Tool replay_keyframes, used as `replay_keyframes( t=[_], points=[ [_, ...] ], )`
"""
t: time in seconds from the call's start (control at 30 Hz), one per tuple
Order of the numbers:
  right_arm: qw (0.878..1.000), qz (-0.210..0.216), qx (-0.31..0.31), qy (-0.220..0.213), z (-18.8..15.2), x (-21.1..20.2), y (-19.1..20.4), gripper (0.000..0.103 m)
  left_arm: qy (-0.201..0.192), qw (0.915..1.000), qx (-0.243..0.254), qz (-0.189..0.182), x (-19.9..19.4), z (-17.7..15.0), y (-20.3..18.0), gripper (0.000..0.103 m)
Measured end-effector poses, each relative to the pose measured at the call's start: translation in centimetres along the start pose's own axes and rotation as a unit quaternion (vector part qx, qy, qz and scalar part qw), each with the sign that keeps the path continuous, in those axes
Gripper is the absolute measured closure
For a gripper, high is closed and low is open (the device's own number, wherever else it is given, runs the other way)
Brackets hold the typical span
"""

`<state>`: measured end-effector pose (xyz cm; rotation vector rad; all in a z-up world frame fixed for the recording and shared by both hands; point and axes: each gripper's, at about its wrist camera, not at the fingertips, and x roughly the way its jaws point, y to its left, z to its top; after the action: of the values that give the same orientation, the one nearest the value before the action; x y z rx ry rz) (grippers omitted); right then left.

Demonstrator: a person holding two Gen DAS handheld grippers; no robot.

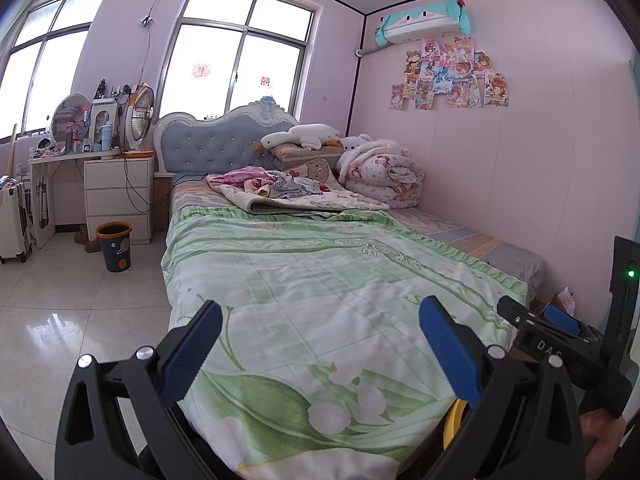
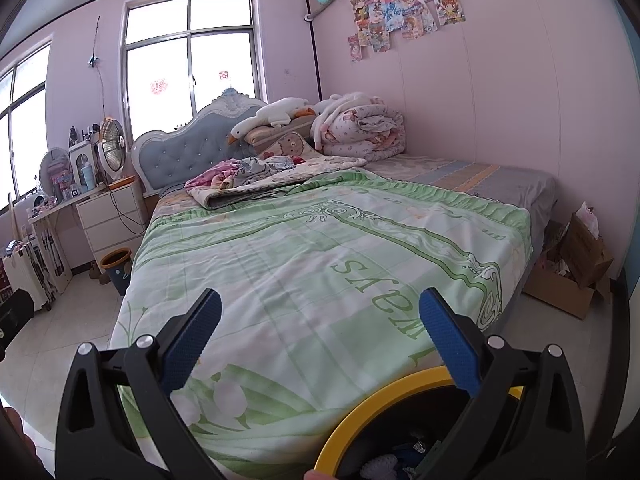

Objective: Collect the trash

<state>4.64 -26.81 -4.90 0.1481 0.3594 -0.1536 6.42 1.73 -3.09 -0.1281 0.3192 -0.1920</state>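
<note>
The near half of the green floral quilt lies flat and bare, open to a reach. Far along the bed, a crumpled pink blanket and a rolled floral duvet block the way. At the near edge stands a yellow-rimmed dark bin, holding scraps.

A bed is set lengthwise against the right-hand wall, its headboard below a window; a spread quilt is laid over the near part; a rumpled blanket lies behind it; a rolled duvet and a plush goose are piled at the head, by the wall; a drawer unit stands left of the headboard, a fan on it; a waste bin stands on the floor before the drawers; a second bin is found at the bed's foot; a cardboard box sits right of the bed.
</note>
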Motion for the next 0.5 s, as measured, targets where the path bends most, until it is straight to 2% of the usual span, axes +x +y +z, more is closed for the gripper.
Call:
replay_keyframes(
  t=[0.5],
  points=[
    [1.000,0.000,0.002,0.005,-0.13,0.10,-0.09,0.008,0.002,1.0000,0.001,-0.001,0.12,-0.06,-0.02,0.008]
  ],
)
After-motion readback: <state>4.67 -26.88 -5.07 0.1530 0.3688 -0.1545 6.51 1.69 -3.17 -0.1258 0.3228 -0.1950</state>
